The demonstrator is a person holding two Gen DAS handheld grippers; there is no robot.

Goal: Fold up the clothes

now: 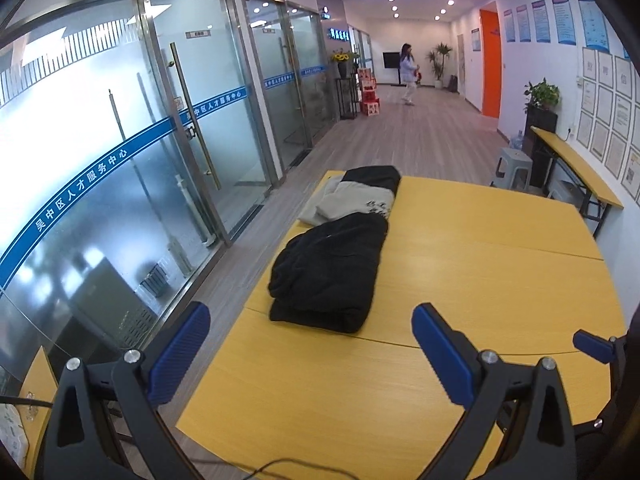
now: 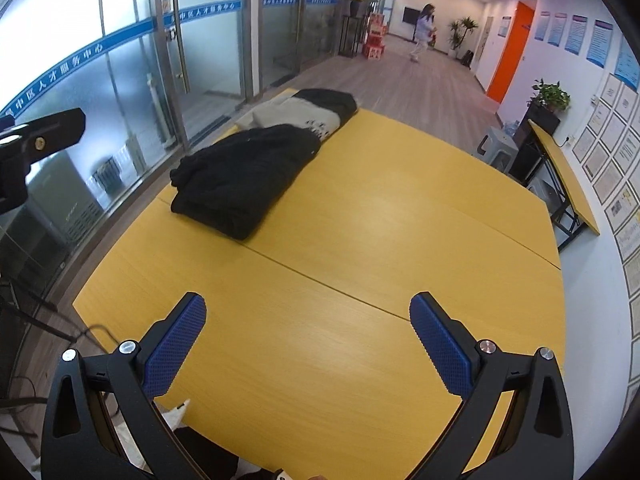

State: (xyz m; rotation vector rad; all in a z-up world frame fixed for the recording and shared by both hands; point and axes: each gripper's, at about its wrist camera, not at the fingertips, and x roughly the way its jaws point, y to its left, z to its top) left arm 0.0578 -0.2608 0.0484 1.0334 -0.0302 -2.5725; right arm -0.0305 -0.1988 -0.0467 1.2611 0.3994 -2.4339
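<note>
A folded black garment (image 1: 328,272) (image 2: 244,172) lies along the left side of the yellow table (image 1: 480,280) (image 2: 380,220). Behind it rest a folded grey garment (image 1: 352,200) (image 2: 296,114) and a folded dark one (image 1: 372,176) (image 2: 328,98). My left gripper (image 1: 312,344) hovers open just short of the black garment, nothing between its blue pads. My right gripper (image 2: 308,336) stands open over bare tabletop, well short of the clothes. A blue fingertip of the right gripper (image 1: 596,346) shows at the right edge of the left wrist view.
Glass office walls and doors (image 1: 120,160) run along the left. A narrow bench table (image 1: 576,168), a grey stool (image 1: 516,164) and a potted plant (image 1: 542,92) stand by the right wall. A person (image 1: 408,74) walks far down the corridor. Cables hang at the table's near edge (image 2: 92,332).
</note>
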